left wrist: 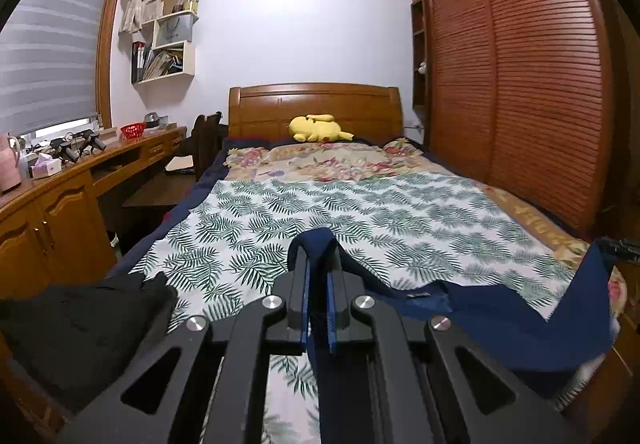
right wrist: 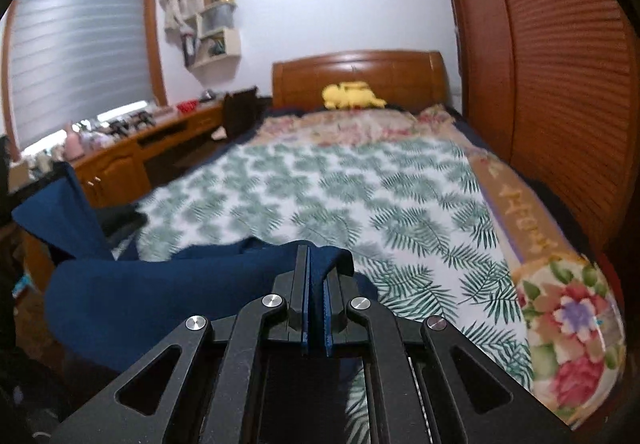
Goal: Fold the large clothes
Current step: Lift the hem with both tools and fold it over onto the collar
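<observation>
Both tools pinch the blue cloth [left wrist: 500, 316]. The left tool [left wrist: 316, 256] and right tool [right wrist: 316, 264] are squeezed nearly closed, pointing toward 12 o'clock over the leafy sheet [left wrist: 360, 212].

Navy garment [left wrist: 500, 308] lifted at two pinched edges, sagging between, above fern-print sheet.

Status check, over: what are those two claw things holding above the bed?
Left gripper shut on navy garment. Right gripper shut on same garment, lifted over leaf-print sheet. Black clothing pile on bed's left side, apart.
</observation>
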`<state>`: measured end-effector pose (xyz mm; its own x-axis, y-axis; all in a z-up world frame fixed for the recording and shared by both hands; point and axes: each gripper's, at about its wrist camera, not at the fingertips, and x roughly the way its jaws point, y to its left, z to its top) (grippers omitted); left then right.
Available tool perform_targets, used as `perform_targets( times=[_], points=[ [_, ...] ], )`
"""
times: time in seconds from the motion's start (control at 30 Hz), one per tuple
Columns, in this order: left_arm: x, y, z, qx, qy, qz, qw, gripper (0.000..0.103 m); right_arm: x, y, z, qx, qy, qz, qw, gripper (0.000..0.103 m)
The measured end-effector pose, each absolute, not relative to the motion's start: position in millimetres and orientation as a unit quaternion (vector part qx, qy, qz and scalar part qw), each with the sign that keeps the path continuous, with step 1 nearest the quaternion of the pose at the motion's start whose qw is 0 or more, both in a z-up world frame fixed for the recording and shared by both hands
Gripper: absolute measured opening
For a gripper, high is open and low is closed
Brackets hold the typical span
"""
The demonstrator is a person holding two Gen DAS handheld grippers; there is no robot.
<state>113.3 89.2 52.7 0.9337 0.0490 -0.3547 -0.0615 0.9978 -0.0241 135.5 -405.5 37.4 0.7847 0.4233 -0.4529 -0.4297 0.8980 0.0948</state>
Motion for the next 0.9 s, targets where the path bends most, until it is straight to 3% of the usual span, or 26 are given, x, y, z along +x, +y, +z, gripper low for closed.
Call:
perform_targets(
  times=[0.37,0.9],
  points=[
    [229,84,5,-0.052,0.179,0.013,0.982,0.005,274,-377,-19,-0.039,0.285,0.17,0.942,0.003],
    [279,89,-41,-0.061,0.241,-0.019,0.968,0.006,317,-334,-74,-0.08,0.327,0.132,0.932,0.004]
  ],
)
